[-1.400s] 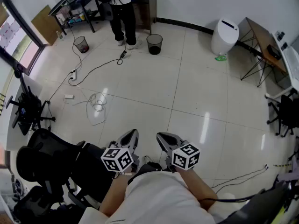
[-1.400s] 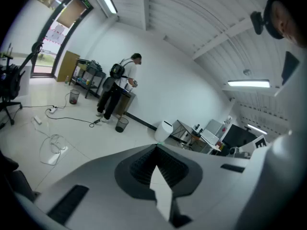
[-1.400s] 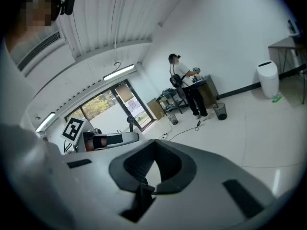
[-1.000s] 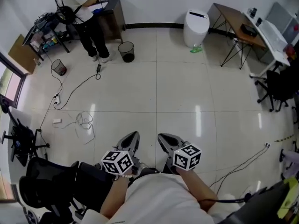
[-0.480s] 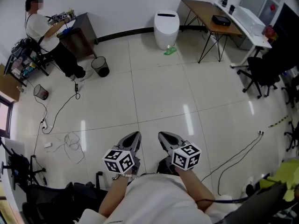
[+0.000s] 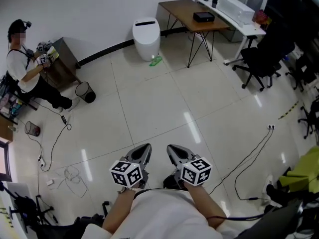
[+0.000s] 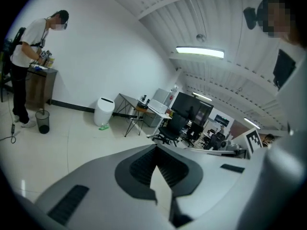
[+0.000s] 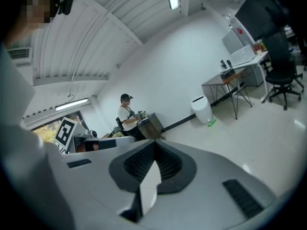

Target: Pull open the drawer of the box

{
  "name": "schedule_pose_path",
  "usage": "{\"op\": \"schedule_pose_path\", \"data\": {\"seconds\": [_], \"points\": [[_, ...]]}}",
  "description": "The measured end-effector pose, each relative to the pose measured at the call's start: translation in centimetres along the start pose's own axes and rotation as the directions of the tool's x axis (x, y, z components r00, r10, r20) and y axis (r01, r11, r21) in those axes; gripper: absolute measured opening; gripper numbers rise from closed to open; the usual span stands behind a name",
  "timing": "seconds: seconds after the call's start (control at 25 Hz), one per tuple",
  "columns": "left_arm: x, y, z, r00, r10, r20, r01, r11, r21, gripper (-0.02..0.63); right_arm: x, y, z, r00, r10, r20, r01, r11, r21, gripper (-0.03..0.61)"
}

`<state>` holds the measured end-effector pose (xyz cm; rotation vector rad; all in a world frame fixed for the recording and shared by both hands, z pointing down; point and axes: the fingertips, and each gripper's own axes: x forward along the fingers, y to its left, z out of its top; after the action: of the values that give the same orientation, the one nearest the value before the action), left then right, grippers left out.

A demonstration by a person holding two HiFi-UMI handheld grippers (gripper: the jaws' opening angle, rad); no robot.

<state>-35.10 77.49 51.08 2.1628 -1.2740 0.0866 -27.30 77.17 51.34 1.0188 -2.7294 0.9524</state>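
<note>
No box or drawer shows in any view. In the head view my left gripper [image 6: 143, 152] and right gripper [image 6: 174, 152] are held side by side close to the person's chest, over bare floor tiles. Each carries its marker cube. In the left gripper view the left gripper [image 7: 156, 151] has its jaws closed tip to tip with nothing between them. The right gripper [image 8: 153, 148] looks the same in the right gripper view, shut and empty. Both gripper views look out across the room, not at any task object.
A white bin [image 6: 147, 31] stands by the far wall, next to a wooden table [image 6: 187, 9] and a white desk [image 6: 234, 9]. Office chairs [image 6: 259, 59] stand at the right. A person [image 6: 22, 68] works at a cabinet on the left. Cables [image 6: 251, 156] trail over the floor.
The head view has swung round: the bin, table and the person at the cabinet slid leftward in the picture. Both grippers kept their place near the chest, still shut.
</note>
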Motion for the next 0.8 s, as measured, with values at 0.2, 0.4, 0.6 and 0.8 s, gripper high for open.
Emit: {"op": "schedule_pose_path", "data": {"seconds": [0.2, 0.4, 0.6, 0.8], "points": [[5.4, -4.0, -0.1, 0.997, -0.070, -0.037, 0.071, 0.997, 0.037, 0.000, -3.3, -5.1, 1.8, 0.997, -0.066, 0.050, 0.065, 0.998, 0.019, -0.014], [8.9, -7.4, -0.7, 0.989, -0.119, -0.090, 0.125, 0.990, 0.066, 0.000, -6.3, -8.6, 2.6, 0.988, -0.126, 0.085, 0.121, 0.991, 0.061, -0.014], [12.1, -8.8, -1.2, 0.973, -0.174, -0.152, 0.188, 0.978, 0.086, 0.000, -8.3, -11.5, 3.1, 0.968, -0.213, 0.132, 0.201, 0.975, 0.097, -0.014], [15.9, -10.3, -0.7, 0.953, -0.232, -0.193, 0.255, 0.961, 0.108, 0.000, -9.6, -15.0, 4.0, 0.942, -0.297, 0.153, 0.278, 0.951, 0.134, -0.014]]}}
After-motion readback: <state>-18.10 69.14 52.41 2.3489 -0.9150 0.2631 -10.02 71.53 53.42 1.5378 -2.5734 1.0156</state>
